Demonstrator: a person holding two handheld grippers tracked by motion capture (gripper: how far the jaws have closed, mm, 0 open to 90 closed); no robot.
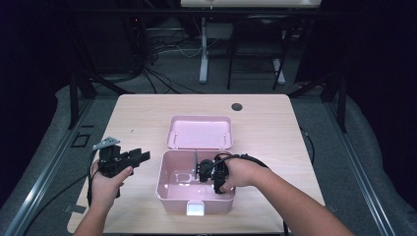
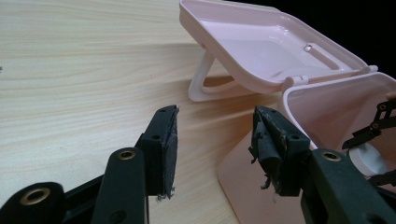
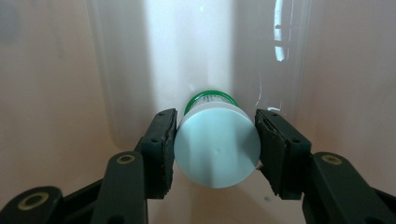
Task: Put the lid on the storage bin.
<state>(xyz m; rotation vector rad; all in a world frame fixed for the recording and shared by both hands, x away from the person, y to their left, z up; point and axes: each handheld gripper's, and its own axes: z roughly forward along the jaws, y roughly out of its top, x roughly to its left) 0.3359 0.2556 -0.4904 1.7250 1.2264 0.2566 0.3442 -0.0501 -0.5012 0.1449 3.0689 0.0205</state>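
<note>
Your right gripper (image 3: 215,142) down inside the pink box (image 1: 164,189) on the wooden table (image 1: 137,115), jaws clamped on a white-capped bottle (image 3: 217,149), your left gripper (image 2: 215,147) spread wide and empty beside the box's left wall, lid (image 1: 199,132) folded back.

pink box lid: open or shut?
Open. The lid is swung back flat on the table behind the pink box, with the right gripper reaching inside.

White-capped bottle (image 3: 217,148), inside pink box (image 1: 167,194)
</note>
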